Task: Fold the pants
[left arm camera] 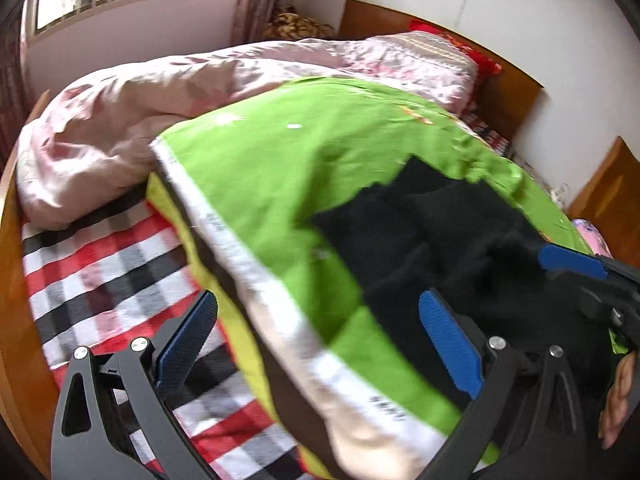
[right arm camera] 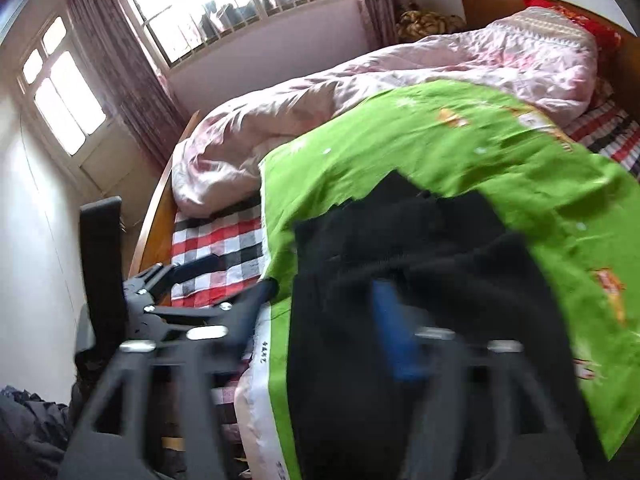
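The black pants [left arm camera: 420, 240] lie bunched on the green sheet [left arm camera: 280, 168]. The left gripper [left arm camera: 320, 344] is spread wide, empty; the right gripper [right arm camera: 332, 332] is blurred, its state untellable. An edge should be pinched cleanly before lifting.

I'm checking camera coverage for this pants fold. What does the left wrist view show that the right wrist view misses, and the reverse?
Only the left wrist view shows a wooden nightstand and the person's hand. Only the right wrist view shows a tall side window and dark clothes heaped on the floor. Both share the black pants on the green cloth, the pink quilt and the plaid sheet.
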Tool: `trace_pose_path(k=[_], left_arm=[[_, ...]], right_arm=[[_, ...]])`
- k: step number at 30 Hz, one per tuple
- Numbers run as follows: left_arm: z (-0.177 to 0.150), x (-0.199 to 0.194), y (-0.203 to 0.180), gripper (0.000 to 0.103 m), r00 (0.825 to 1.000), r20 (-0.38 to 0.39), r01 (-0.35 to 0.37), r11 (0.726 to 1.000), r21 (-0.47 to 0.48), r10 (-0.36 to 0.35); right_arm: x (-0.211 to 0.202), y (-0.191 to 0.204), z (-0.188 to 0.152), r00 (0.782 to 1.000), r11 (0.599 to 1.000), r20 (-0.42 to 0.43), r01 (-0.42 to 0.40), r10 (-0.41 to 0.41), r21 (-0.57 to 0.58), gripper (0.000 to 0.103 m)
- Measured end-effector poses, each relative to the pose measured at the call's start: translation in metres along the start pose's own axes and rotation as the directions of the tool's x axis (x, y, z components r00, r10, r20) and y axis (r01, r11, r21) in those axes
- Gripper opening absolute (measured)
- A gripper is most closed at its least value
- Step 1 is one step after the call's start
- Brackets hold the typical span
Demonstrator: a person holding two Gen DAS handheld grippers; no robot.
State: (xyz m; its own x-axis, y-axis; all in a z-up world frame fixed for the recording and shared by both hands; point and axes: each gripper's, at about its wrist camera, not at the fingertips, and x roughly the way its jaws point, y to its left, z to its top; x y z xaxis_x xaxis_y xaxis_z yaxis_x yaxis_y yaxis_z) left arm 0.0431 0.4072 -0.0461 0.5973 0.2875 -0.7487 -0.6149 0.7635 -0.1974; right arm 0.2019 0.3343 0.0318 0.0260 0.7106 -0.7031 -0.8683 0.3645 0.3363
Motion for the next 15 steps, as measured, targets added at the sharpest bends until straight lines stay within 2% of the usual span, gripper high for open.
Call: trace_pose_path(k=[3,5,6,8,9,10,12,15], left_arm=[[0.0,-0.005,0.011,0.101,1.0,0.002,0.013,1.0,-0.017,-0.013],[0.001,-0.008,0.009,0.101,0.998,0.0,0.066,0.998,-0.018,-0.066],[0.003,-0.009,0.004,0.101,0.993,-0.006,0.115,0.993,-0.008,-0.115],[0.004,-0.009,-0.008,0.101,0.977,-0.032,0.209,0.978,0.008,-0.209],[0.005,-0.006,-0.017,0.101,0.961,-0.056,0.27,0.963,0.005,-0.27],[0.006,-0.004,-0.025,0.101,0.954,-0.068,0.295,0.956,0.005,-0.294],[0.013,0.006,-0.046,0.101,0.946,-0.083,0.316,0.948,0.027,-0.313],[0.026,0.03,-0.072,0.095,0.941,-0.132,0.319,0.947,0.038,-0.312]], right_arm=[[-0.02,-0.011,-0.001,0.999,1.0,0.036,0.018,-0.018,0.008,0.072],[-0.041,-0.021,-0.006,0.997,0.998,0.057,0.058,-0.058,-0.001,0.069],[-0.056,-0.033,-0.012,0.995,0.997,0.064,0.082,-0.082,0.007,0.069],[-0.08,-0.057,-0.026,0.989,0.991,0.068,0.128,-0.13,0.036,0.069],[-0.097,-0.076,-0.036,0.983,0.983,0.068,0.168,-0.173,0.071,0.069],[-0.108,-0.092,-0.042,0.977,0.975,0.067,0.195,-0.203,0.101,0.069],[-0.133,-0.12,-0.061,0.966,0.957,0.066,0.235,-0.249,0.168,0.069],[-0.154,-0.14,-0.086,0.959,0.943,0.048,0.266,-0.281,0.202,0.069]])
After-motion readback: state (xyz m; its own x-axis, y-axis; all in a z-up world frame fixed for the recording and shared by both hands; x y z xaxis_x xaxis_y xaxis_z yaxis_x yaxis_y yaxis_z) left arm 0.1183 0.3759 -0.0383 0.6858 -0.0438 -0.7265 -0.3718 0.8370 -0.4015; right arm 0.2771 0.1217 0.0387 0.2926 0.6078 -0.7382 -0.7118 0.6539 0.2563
